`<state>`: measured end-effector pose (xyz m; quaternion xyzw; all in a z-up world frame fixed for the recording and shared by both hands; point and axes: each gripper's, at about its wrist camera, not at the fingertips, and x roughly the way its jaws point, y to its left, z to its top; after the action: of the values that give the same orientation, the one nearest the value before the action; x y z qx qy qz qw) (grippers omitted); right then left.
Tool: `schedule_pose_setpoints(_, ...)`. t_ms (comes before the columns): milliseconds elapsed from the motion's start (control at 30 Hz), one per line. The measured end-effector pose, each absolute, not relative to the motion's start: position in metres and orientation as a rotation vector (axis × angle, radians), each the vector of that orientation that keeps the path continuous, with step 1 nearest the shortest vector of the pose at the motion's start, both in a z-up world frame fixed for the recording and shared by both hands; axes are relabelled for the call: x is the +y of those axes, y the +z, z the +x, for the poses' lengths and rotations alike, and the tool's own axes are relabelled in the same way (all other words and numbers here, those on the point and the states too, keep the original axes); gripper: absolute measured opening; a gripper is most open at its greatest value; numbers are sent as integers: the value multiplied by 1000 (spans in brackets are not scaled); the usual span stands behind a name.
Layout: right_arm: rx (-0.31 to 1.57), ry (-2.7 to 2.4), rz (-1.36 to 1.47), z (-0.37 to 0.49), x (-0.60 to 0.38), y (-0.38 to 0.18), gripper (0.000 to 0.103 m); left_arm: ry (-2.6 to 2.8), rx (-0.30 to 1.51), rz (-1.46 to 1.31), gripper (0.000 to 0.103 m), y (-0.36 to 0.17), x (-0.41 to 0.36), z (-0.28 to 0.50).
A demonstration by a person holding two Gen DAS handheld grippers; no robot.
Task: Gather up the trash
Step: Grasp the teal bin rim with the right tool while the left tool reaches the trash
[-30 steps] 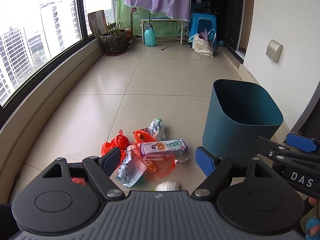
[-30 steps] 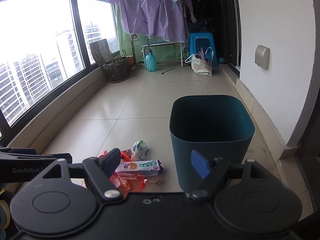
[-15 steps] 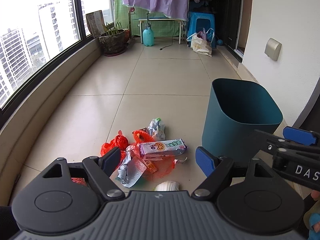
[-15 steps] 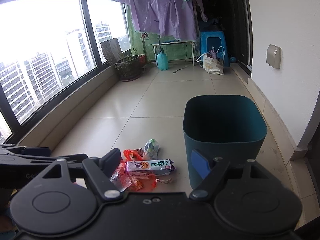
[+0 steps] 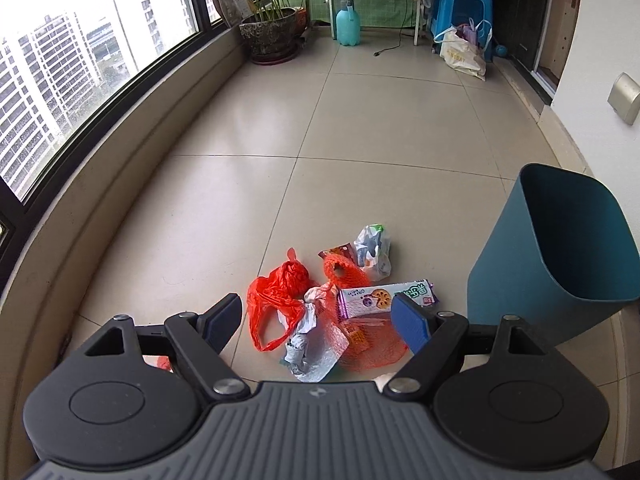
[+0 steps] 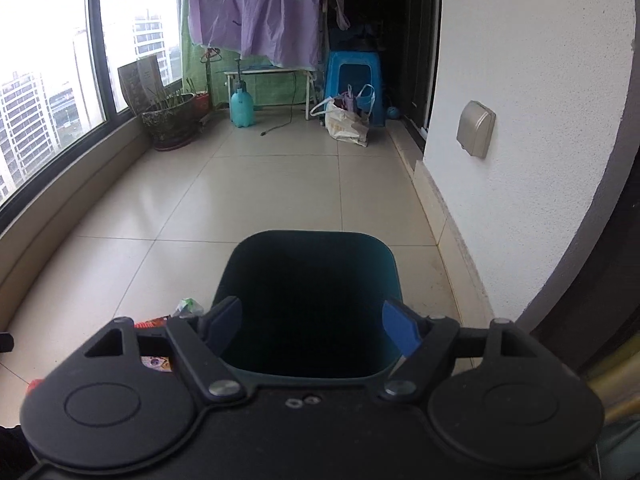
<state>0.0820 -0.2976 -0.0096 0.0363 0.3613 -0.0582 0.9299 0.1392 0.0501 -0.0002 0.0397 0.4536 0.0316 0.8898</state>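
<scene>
A pile of trash lies on the tiled floor: a red plastic bag (image 5: 280,292), an orange net bag (image 5: 356,340), a purple-and-white biscuit wrapper (image 5: 384,298), a crumpled white-green bag (image 5: 374,250) and a pale crumpled wrapper (image 5: 308,344). A teal bin (image 5: 548,264) stands right of the pile. My left gripper (image 5: 318,320) is open and empty, just above the pile. My right gripper (image 6: 310,324) is open and empty, above the bin's dark opening (image 6: 308,300). Bits of the trash (image 6: 188,308) show at its left.
A curved window ledge (image 5: 120,168) runs along the left. A white wall (image 6: 520,120) with a grey socket cover (image 6: 476,130) is on the right. At the far end stand a plant pot (image 5: 272,36), a teal spray bottle (image 5: 348,26), a blue stool (image 6: 354,80) and a bag (image 6: 346,120).
Both grippers moved forward and lower. The left now hovers close over the trash pile; the right swung right and sits over the bin's mouth. Both stayed open.
</scene>
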Motion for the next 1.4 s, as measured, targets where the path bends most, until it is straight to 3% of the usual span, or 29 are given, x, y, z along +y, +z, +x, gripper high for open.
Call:
schedule_pose_setpoints(300, 928, -214, 45, 152, -353, -59, 77, 63, 1063, 82, 82, -44, 48, 229)
schedule_pose_setpoints(600, 1064, -121, 66, 180, -347, -103, 75, 125, 1335, 23, 82, -156, 46, 281)
schedule_pose_setpoints(900, 1121, -137, 100, 196, -354, -123, 74, 219, 1515, -168, 82, -252, 64, 311)
schedule_pose_setpoints(1233, 1210, -101, 87, 205, -335, -131, 74, 212, 1595, -269, 81, -308, 61, 322)
schedule_pose_setpoints(1367, 1238, -114, 79, 207, -333, -137, 68, 213, 1621, -273, 79, -318, 61, 315)
schedule_pose_setpoints(1400, 1244, -124, 72, 207, -332, -137, 65, 210, 1624, -276, 70, -319, 63, 313)
